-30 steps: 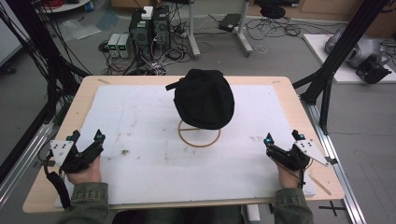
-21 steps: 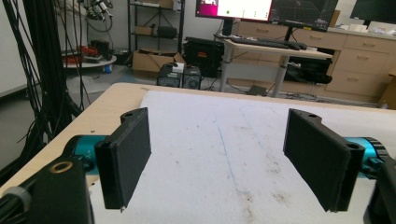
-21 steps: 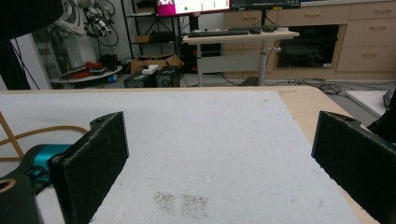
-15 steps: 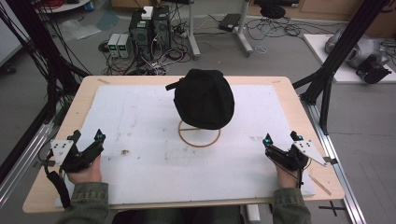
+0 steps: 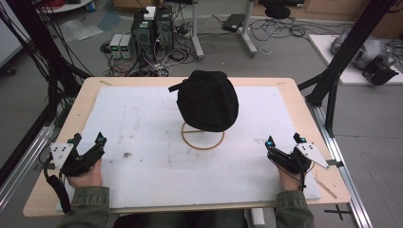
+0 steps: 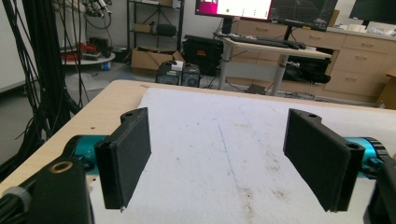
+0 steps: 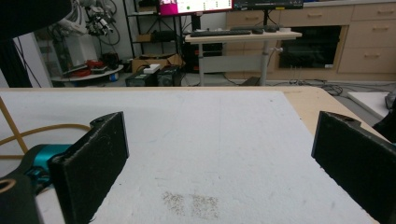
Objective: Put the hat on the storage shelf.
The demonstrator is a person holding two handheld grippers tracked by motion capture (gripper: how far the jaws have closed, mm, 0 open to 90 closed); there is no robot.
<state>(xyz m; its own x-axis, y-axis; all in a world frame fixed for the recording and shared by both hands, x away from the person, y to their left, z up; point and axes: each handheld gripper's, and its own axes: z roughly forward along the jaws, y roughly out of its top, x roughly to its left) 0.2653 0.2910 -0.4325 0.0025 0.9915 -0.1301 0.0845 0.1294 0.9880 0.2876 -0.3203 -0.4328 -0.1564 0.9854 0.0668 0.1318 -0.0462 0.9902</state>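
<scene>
A black cap (image 5: pixel 207 99) sits on top of a thin wooden stand whose ring base (image 5: pixel 203 136) rests on the white mat (image 5: pixel 157 142), in the middle of the table. My left gripper (image 5: pixel 88 140) lies near the front left of the mat, held in a hand, jaws wide apart with nothing between them (image 6: pixel 217 158). At the front right my right gripper (image 5: pixel 284 140) is also open and empty (image 7: pixel 219 172). In the right gripper view the stand's wooden ring (image 7: pixel 28 133) shows at the left edge. Both grippers are well clear of the cap.
The wooden table (image 5: pixel 304 114) carries the stained white mat. Black frame posts (image 5: pixel 340 71) stand at the table's left and right. Computers and cables (image 5: pixel 152 28) lie on the floor beyond the far edge. A small wooden stick (image 5: pixel 324 185) lies at the front right corner.
</scene>
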